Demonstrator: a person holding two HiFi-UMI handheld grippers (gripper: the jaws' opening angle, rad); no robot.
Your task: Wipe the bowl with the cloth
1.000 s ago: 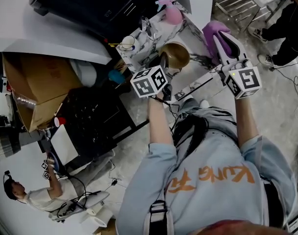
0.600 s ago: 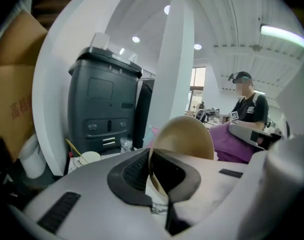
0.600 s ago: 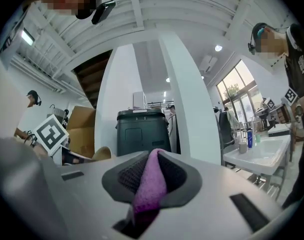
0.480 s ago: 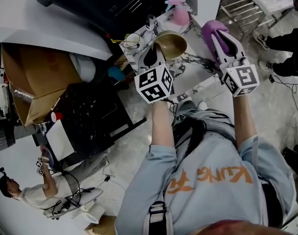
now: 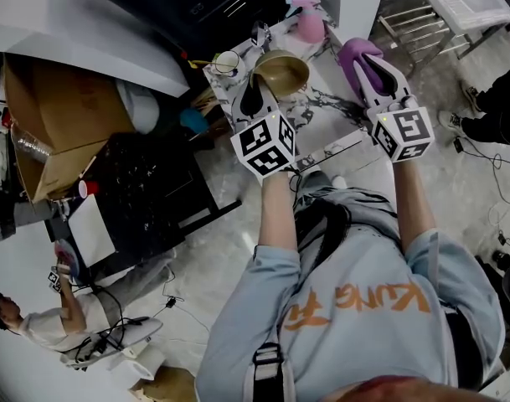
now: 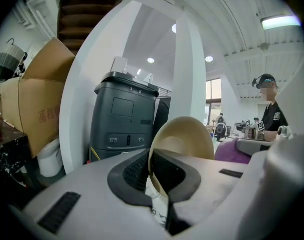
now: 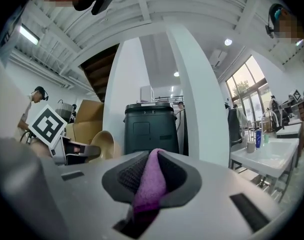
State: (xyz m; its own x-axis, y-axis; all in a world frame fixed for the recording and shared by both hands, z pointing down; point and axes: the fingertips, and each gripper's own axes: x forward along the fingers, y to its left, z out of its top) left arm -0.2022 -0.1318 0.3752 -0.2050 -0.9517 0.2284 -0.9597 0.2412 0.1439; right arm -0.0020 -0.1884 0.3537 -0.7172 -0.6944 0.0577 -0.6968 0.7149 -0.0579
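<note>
My left gripper [image 5: 256, 99] is shut on the rim of a tan bowl [image 5: 285, 72], held up above the marbled table [image 5: 330, 111]. In the left gripper view the bowl [image 6: 184, 139] stands on edge, its rim pinched between the dark pads [image 6: 134, 170]. My right gripper [image 5: 368, 72] is shut on a purple cloth [image 5: 357, 55], held to the right of the bowl and apart from it. In the right gripper view the cloth [image 7: 151, 181] bulges up between the jaws, and the bowl [image 7: 103, 143] with the left gripper [image 7: 74, 153] shows at the left.
A pink spray bottle [image 5: 306, 21] and a small cup [image 5: 225, 62] stand on the table. A dark bin [image 6: 124, 119], a cardboard box [image 5: 58, 132] and a black rack [image 5: 150, 199] lie to the left. Other people stand at the lower left [image 5: 37, 329] and far right [image 5: 497, 107].
Both grippers have risen and moved farther from me, the bowl lifting with the left one. The cloth stays in the right gripper.
</note>
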